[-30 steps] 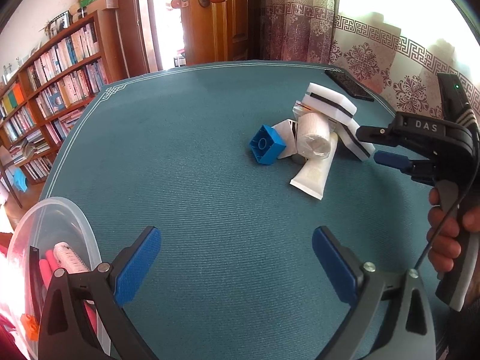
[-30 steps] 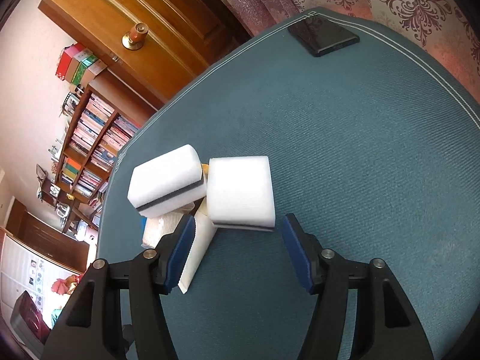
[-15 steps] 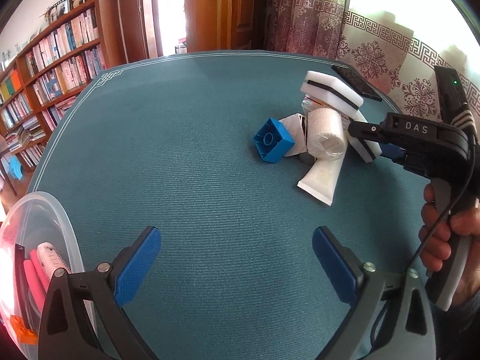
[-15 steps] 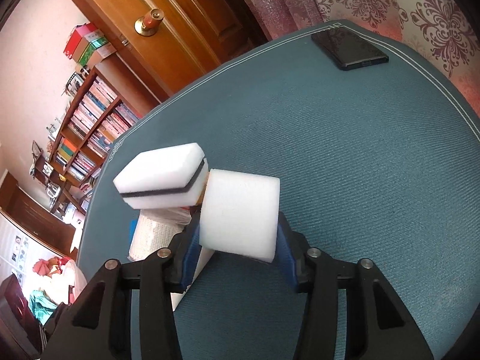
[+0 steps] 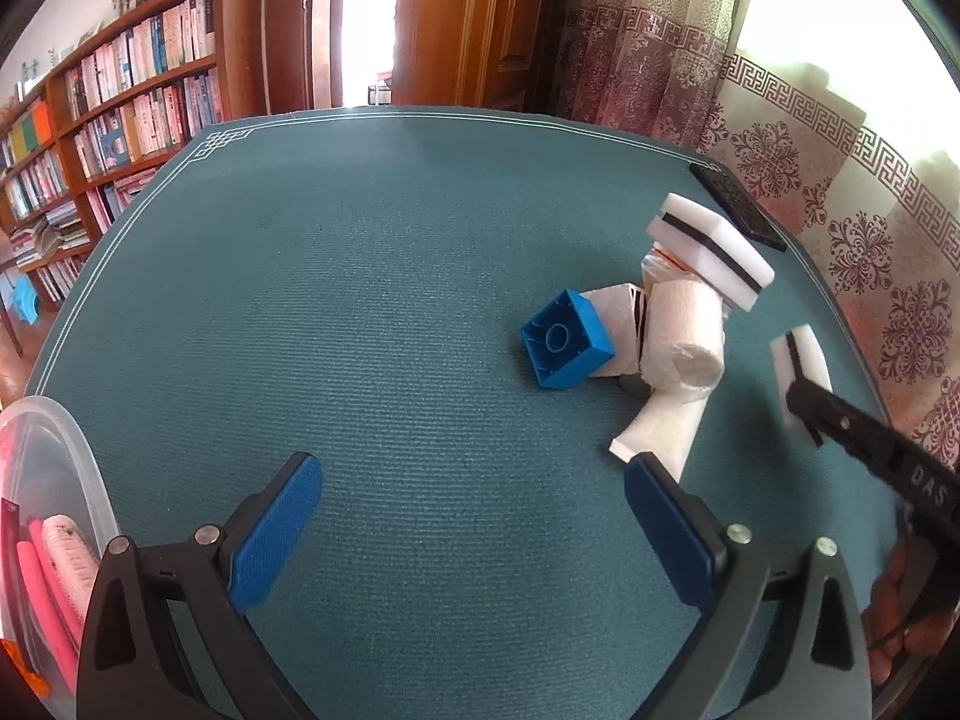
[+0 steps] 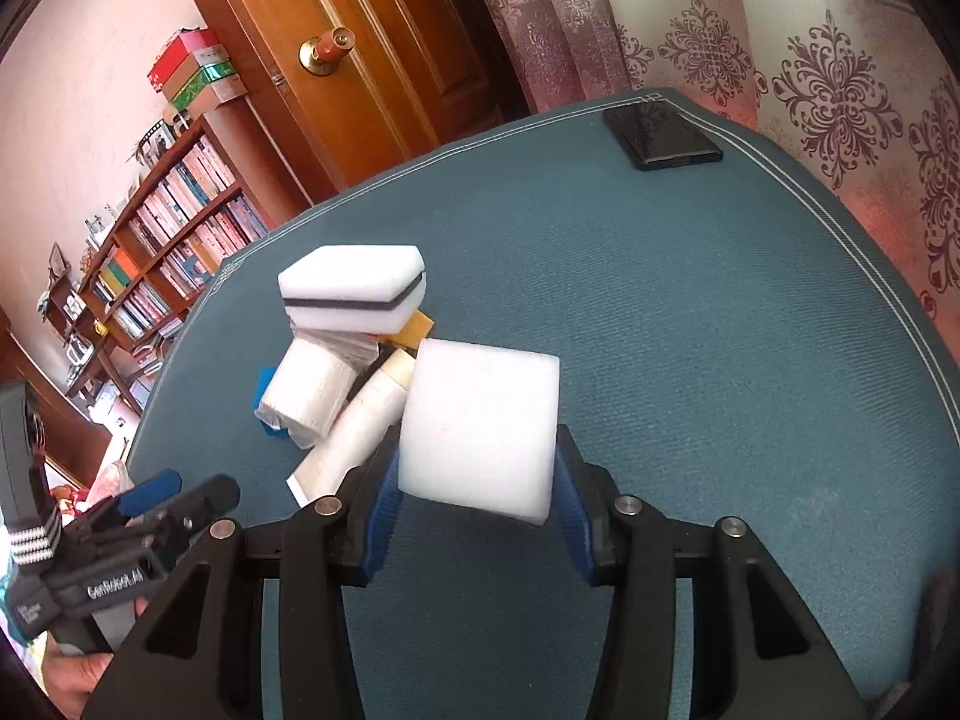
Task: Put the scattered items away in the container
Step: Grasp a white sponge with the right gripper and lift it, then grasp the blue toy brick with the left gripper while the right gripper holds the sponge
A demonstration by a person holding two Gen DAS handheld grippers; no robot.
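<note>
My right gripper (image 6: 477,480) pinches a white sponge (image 6: 480,429) between its blue pads, lifted clear of the teal table (image 6: 720,360) beside the pile. My left gripper (image 5: 474,528) hovers spread and empty, the clear container (image 5: 66,450) at its left.

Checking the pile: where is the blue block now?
In the left wrist view the blue block lies right of centre on the table, at the pile's left edge, against the white tube and paper roll.
</note>
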